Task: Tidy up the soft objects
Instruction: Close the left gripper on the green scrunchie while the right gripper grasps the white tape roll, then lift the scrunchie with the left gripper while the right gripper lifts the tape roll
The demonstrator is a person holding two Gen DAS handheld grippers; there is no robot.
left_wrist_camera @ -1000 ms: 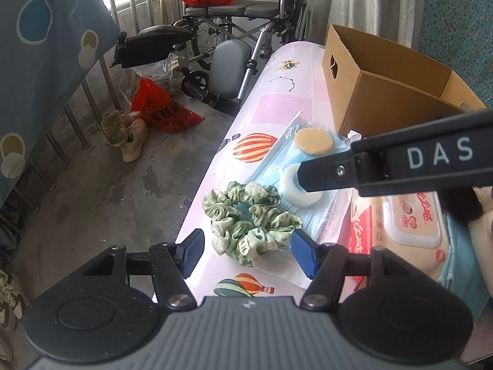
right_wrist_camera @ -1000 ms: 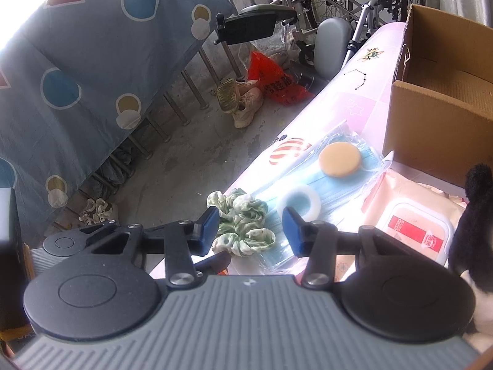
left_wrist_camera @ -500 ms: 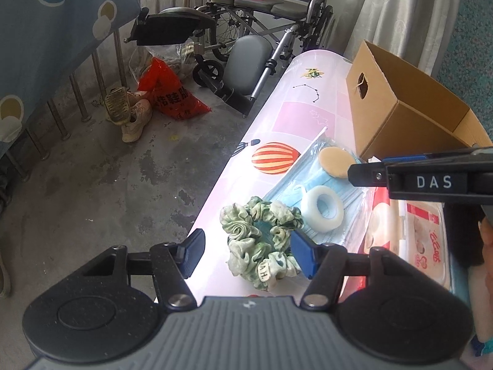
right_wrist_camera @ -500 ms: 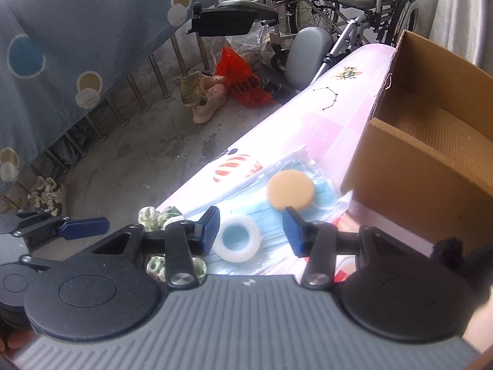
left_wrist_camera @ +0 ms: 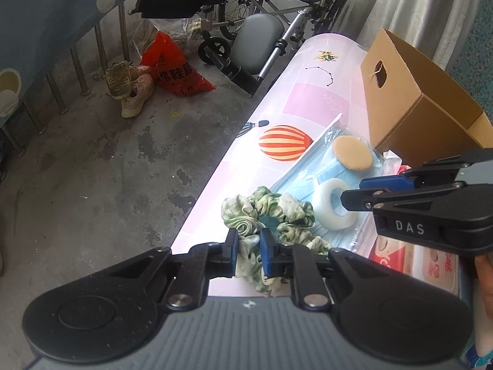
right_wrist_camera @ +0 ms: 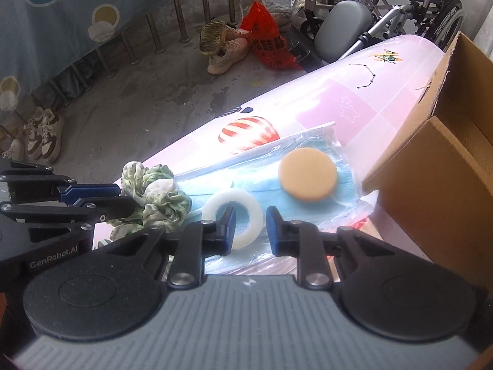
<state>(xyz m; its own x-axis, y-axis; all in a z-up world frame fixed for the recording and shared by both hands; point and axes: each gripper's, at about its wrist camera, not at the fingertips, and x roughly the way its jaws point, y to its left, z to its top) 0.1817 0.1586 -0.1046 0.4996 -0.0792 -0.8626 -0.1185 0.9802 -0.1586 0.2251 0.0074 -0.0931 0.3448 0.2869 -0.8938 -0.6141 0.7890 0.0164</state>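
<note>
Left claw (left_wrist_camera: 249,256) closing, pinched on green ruffled fabric scrunchie (left_wrist_camera: 271,215) beside brown cardboard box (left_wrist_camera: 422,104); right claw (right_wrist_camera: 250,226) closing across white tape ring (right_wrist_camera: 232,212). Firm pinch advised before lift.

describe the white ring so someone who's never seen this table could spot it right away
On the pink table, in front of the cardboard box, lies a bag of blue face masks. The white ring sits on its near end, between the green scrunchie and the flat tan round pad. It alone is white with a hole, and the right gripper is closing on its rim.
</note>
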